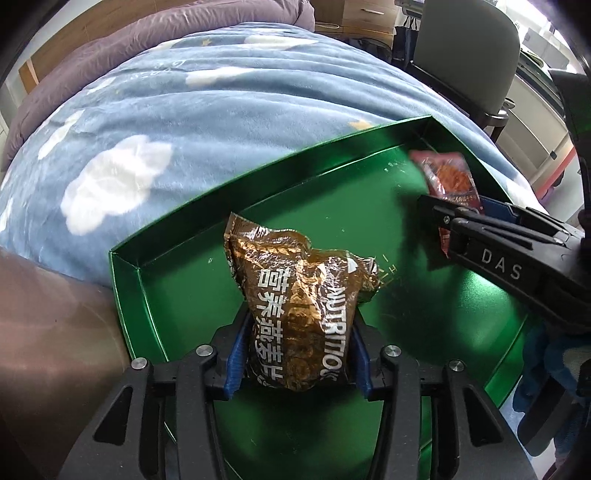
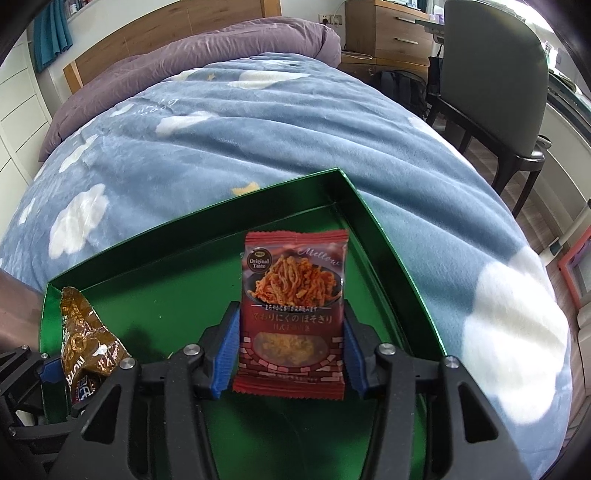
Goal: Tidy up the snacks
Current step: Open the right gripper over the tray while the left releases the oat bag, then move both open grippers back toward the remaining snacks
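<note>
here the brown-gold oatmeal packet (image 1: 295,314) stands between the blue pads of the left gripper (image 1: 297,354), over the near left part of the green tray (image 1: 177,280). the pads sit right at its crinkled sides, but whether they press on it or have let go i cannot tell. in the right wrist view the same packet (image 2: 86,339) shows at the tray's left end, with the left gripper (image 2: 48,369) partly seen beneath it.

the red noodle-snack packet (image 2: 293,314) stands upright between the right gripper's (image 2: 290,354) blue pads, printed face toward the camera – a thin gap shows on each side, so the jaws look parted and not clamping it, though the near contact is hard to read. it is over the tray's right half, near the far right corner (image 2: 340,173). from the left wrist view the red packet (image 1: 448,177) pokes out past the black right gripper (image 1: 465,218), a little blurred.

the tray lies on a blue fleece blanket (image 2: 221,140) with white clouds, spread over a bed – a purple duvet (image 2: 207,48) is bunched at the far end. a grey chair (image 2: 491,74) stands at the far right, by wooden drawers (image 2: 391,33).
</note>
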The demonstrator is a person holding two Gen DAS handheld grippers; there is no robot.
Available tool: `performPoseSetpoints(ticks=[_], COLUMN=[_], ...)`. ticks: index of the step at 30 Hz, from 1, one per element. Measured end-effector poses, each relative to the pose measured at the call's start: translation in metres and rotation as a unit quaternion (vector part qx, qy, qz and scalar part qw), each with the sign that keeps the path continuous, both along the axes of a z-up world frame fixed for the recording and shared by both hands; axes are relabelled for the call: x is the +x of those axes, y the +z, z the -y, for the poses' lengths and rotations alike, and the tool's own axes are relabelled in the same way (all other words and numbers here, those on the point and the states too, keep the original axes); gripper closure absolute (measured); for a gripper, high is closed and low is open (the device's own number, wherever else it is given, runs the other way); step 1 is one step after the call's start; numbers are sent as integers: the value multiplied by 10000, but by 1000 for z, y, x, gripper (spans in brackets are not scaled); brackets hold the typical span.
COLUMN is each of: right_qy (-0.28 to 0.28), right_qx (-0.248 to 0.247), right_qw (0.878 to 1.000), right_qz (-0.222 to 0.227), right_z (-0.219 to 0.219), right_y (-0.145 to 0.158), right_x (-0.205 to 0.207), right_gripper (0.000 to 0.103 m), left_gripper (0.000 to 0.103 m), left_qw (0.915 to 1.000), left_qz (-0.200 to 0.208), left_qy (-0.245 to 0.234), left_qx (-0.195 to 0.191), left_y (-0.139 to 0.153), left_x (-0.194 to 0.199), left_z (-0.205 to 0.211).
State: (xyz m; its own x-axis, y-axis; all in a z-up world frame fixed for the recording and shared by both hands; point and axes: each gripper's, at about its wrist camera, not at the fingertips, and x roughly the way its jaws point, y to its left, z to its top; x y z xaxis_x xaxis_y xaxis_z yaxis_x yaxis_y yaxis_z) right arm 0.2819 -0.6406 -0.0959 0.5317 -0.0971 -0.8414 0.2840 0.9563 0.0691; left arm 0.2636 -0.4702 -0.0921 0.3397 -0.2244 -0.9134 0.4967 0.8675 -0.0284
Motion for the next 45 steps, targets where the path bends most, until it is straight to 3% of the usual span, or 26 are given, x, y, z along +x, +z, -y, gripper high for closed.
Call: performPoseSetpoints(ticks=[2, 3, 5, 13, 19, 28, 38, 45], right_qy=[-8, -6, -13, 22, -24, -287, -161, 262], right_qx=[12, 18, -9, -15, -300, -815, -1067, -1121], right_qw=[10000, 10000, 10000, 9998, 9981, 9916, 9816, 9736], right_qz=[-17, -26, -20, 215, 529, 962, 1577, 1971], right_z=[0, 0, -1, -7, -13, -27, -83, -140], right_y=[0, 0, 2, 30, 80, 161, 249, 298], right_x=[-1, -1, -3, -16, -36, -105, -197, -239], right_gripper=[26, 14, 8, 8, 8, 8, 8, 7], left_gripper=[56, 56, 55, 55, 55, 54, 50, 50], left_qw=[10000, 10000, 10000, 9995, 9981, 9932, 9851, 9783], left_qz=[30, 47, 96, 315, 576, 950, 1538, 2013], left_qy=[5, 11, 15, -72, -180, -255, -283, 121], left_qx=[-13, -16, 6, -52, -158, -616, -710, -482], left_y=[3, 5, 8, 33, 71, 145, 211, 245], left_x=[-1, 0, 0, -13, -33, -88, -164, -189], left_z=[0, 0, 0, 2, -2, -36, -114, -212])
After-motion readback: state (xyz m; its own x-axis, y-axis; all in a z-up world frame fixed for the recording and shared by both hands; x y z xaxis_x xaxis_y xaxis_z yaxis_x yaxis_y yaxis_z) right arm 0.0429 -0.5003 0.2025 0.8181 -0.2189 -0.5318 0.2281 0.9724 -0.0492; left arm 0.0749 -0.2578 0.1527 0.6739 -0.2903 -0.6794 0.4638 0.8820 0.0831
